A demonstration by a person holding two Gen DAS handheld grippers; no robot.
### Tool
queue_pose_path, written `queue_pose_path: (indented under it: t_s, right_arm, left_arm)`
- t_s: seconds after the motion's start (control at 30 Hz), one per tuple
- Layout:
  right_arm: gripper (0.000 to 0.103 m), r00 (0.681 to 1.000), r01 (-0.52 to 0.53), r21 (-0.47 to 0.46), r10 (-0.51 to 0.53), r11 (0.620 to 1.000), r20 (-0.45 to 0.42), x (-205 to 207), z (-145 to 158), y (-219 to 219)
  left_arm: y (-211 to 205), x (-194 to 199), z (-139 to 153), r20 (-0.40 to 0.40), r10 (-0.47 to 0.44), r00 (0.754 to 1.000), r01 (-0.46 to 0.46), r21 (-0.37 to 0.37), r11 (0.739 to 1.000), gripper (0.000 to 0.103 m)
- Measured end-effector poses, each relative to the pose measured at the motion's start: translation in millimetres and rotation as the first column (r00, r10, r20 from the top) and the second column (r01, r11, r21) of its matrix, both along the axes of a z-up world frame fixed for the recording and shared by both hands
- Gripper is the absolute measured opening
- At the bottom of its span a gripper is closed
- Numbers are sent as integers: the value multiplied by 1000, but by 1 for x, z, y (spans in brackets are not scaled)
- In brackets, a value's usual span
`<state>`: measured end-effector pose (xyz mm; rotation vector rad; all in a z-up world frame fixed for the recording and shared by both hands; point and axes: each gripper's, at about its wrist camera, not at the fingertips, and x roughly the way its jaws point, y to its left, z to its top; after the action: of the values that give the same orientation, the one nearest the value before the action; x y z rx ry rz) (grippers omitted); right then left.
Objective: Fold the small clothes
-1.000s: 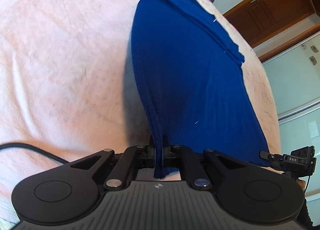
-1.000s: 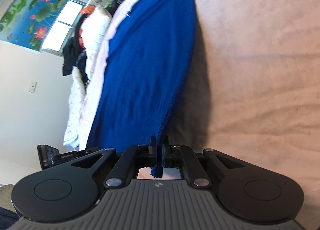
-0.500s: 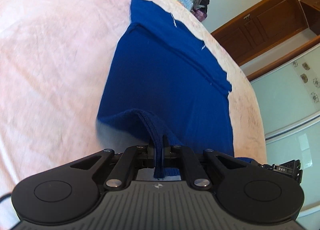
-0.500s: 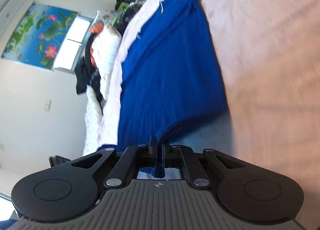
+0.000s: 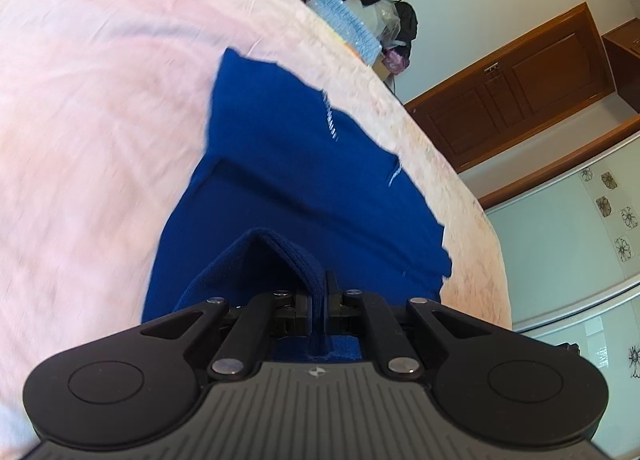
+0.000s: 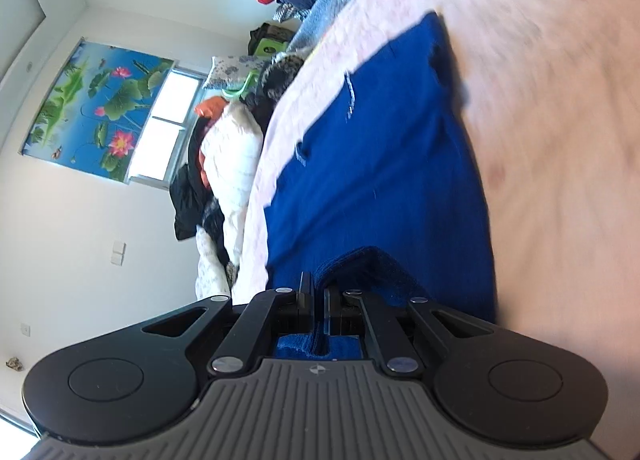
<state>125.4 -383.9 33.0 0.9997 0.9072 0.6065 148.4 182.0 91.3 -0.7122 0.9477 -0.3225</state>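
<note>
Your left gripper (image 5: 319,292) and right gripper (image 6: 319,294) each pinch an edge of the royal-blue knitted garment (image 5: 304,196), raised above its remainder lying flat on the pale pink bedspread (image 5: 88,108). Keep both level and land the edges square for a clean fold.

Garment (image 5: 304,184) solid royal blue w/ small white stitch marks. Blanket (image 5: 88,108) pale pink, faintly mottled. Both grippers black w/ grey ribbed bodies: left gripper (image 5: 319,292), right gripper (image 6: 319,294). Wall poster (image 6: 96,108) blue bkgd, green leaves, pink lotus flowers. Cabinet door (image 5: 516,88) brown wood.
</note>
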Motion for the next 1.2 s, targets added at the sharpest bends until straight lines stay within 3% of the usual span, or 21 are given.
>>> queue_pose_path:
  t_s: [0.27,0.8,1.2]
  right_arm:
    - [8,1000,29,17,-29,999,3,66,-8,-4]
    - [9,999,43,-1,-43,999,7,175,-14,-1]
    - [9,995,55,-108,-64,993,-82,269,-45,17]
  left_arm:
    - [-9,78,11,28,12,1000,-12,5,1000,4]
    - [-16,175,-4,-11,79,997,-78,33,996,4]
    - [-25,252,-38,-105,135,985,-127,77,989,4]
